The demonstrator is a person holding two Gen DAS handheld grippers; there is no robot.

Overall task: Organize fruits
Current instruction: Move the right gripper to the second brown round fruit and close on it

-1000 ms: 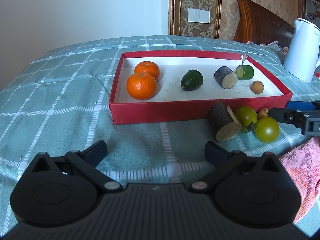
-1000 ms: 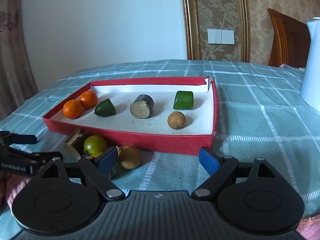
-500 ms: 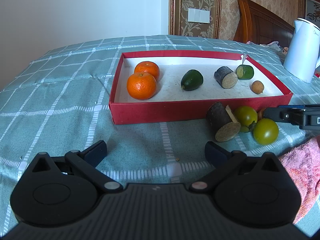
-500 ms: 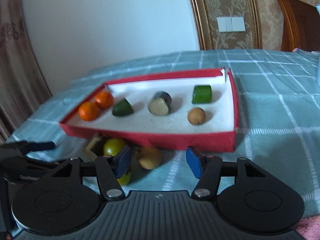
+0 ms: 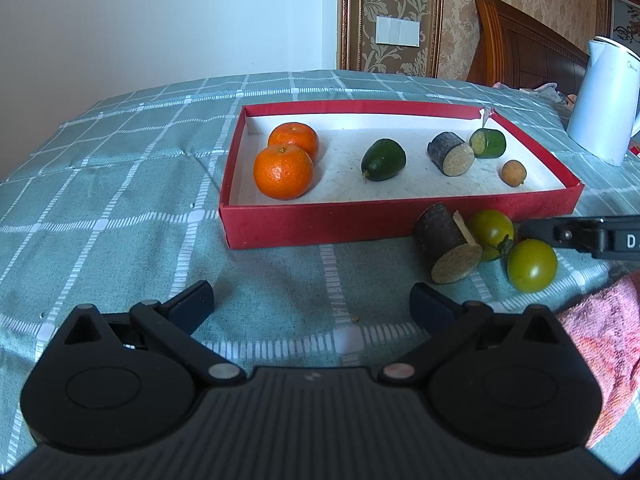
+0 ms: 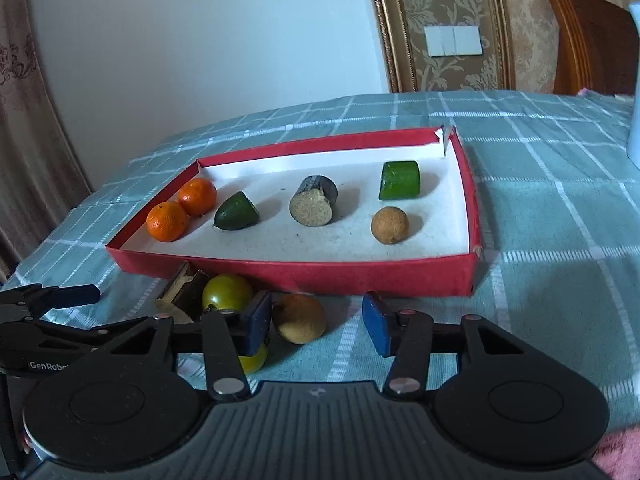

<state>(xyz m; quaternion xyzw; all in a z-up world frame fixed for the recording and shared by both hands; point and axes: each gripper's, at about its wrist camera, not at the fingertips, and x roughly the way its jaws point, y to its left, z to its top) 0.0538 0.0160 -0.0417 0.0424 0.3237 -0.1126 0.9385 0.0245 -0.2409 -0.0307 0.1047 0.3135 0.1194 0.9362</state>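
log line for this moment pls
right gripper: closing around brown round fruit, not yet gripped | left gripper: open, idle | red box: six pieces inside

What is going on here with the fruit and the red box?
A person with a gripper in each hand is sorting fruit into the red box. The right gripper is closing around a small brown fruit on the cloth in front of the box; its pads are not yet pressing on it. The left gripper hangs open and empty. Two green tomatoes and a dark cut piece also lie outside.
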